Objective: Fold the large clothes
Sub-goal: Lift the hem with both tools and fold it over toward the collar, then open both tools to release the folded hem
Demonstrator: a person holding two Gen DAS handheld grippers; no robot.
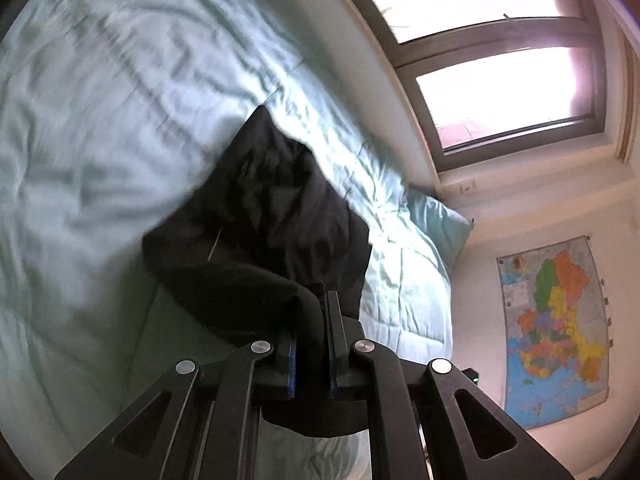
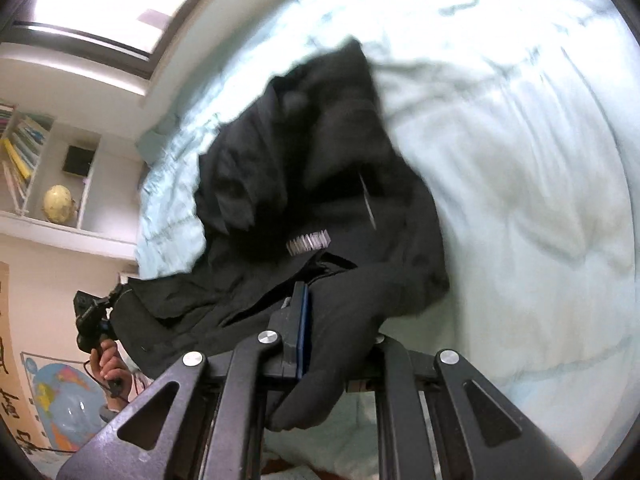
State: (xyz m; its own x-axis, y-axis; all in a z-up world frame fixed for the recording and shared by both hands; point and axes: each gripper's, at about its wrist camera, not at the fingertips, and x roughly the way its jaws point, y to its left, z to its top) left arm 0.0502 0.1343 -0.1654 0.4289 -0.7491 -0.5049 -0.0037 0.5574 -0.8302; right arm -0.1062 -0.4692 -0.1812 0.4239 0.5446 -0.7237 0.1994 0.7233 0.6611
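Observation:
A large black garment (image 1: 260,216) hangs over a pale green bed cover (image 1: 100,120). My left gripper (image 1: 322,300) is shut on an edge of the black garment, which bunches between its blue-padded fingers. In the right wrist view the same black garment (image 2: 320,184) spreads in folds, with a white label strip on it. My right gripper (image 2: 320,300) is shut on another edge of it; cloth drapes over the right finger and hides it. The other hand-held gripper (image 2: 90,316) holds the garment's far corner at the left.
The bed cover (image 2: 520,160) fills most of both views, with a pillow (image 1: 438,216) at its head. A window (image 1: 500,96) and a wall map (image 1: 556,328) are beyond the bed. Shelves with books and a globe (image 2: 58,204) stand by the wall.

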